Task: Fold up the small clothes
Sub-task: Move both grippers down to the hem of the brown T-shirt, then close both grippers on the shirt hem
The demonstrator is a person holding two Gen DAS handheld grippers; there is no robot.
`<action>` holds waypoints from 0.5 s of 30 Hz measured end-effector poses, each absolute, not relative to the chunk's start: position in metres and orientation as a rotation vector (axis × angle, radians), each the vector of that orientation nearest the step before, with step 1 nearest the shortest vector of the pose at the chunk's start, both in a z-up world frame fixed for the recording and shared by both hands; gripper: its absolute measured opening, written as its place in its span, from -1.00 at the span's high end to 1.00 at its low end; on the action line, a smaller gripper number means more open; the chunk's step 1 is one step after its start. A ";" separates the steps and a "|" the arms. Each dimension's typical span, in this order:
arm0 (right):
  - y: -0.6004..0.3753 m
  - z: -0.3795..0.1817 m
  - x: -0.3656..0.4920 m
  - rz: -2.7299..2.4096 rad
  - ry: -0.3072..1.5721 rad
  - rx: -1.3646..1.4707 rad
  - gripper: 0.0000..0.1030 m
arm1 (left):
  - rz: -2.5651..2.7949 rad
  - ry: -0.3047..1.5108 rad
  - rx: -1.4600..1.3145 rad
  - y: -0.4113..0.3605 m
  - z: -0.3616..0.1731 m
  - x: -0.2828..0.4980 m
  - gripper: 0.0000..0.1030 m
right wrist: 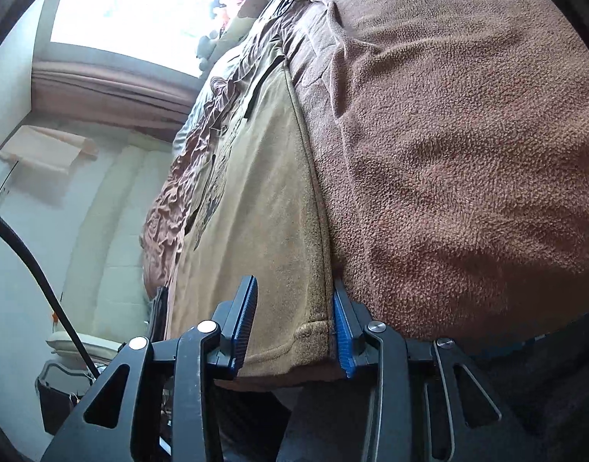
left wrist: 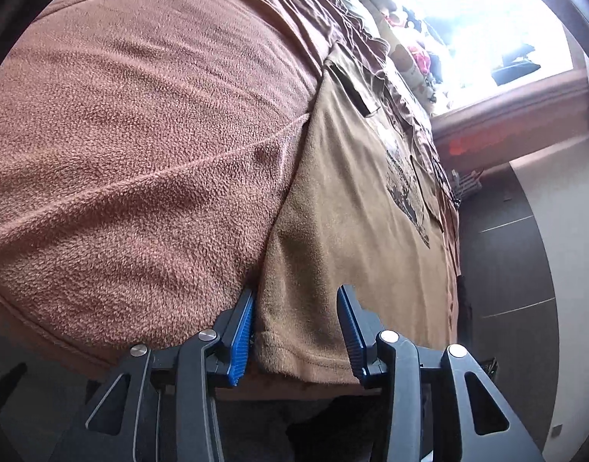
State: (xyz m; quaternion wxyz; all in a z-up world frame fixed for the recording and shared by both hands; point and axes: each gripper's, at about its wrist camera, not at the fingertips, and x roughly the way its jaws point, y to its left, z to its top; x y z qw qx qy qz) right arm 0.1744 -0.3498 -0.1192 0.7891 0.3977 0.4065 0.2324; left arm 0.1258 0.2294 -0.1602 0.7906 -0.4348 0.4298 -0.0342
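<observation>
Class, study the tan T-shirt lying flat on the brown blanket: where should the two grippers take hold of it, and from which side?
Grip the tan T-shirt at its near hem, one corner per gripper, coming in from the bed's near edge. The hem lies flat and reachable there; the left gripper and right gripper already straddle those corners.

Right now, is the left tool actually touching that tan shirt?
Cannot tell. In the left wrist view the left tool straddles the tan shirt's hem corner, its blue pads standing clear on either side, but whether the fabric brushes either pad is unclear.
</observation>
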 end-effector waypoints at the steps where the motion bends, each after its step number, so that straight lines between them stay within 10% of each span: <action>1: -0.349 -0.119 0.175 0.499 0.876 0.852 0.33 | -0.074 0.924 -0.940 0.229 -0.160 0.128 0.15; 8: -0.338 -0.111 0.184 0.461 0.912 0.807 0.57 | -0.058 0.932 -0.925 0.226 -0.159 0.137 0.17; 15: -0.340 -0.102 0.179 0.429 0.925 0.787 0.90 | 0.005 0.936 -0.959 0.235 -0.169 0.129 0.90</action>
